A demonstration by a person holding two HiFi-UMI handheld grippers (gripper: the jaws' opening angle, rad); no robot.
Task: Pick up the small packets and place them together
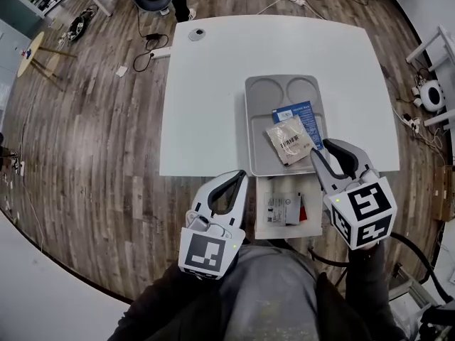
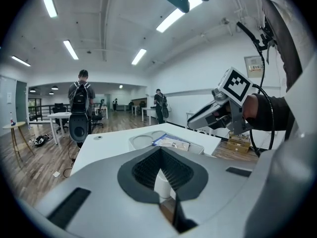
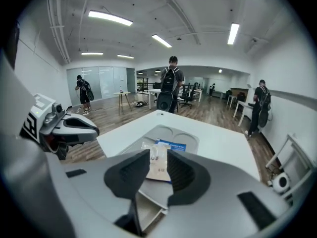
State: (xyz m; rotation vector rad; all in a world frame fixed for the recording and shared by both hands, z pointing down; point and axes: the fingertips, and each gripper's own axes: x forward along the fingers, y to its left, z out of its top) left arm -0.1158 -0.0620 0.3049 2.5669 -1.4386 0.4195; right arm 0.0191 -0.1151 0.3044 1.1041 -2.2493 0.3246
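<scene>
The smooth gray tray [image 1: 259, 119] sits mid near edge of the white desk [image 1: 206, 105], with plenty of bare desk to its left and beyond it. In the tray's near right part, a crinkly clear packet [image 1: 288, 141] overlaps a flat blue packet [image 1: 302, 112]. The left gripper [image 1: 242, 176] hangs off the near edge, tips together, empty. The right gripper [image 1: 321, 148] is at the tray's near right corner, jaws slightly apart, holding nothing.

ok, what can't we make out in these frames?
- Blue packet: head view, partly covered by the tan packet.
- Tan packet's print: too small in head view; in right gripper view the right gripper blocks its sides.
- Items in the open box by the table edge: head view, too small to identify.
- Tray contents in left gripper view: low angle, tiny, tray wall hides the near part.
</scene>
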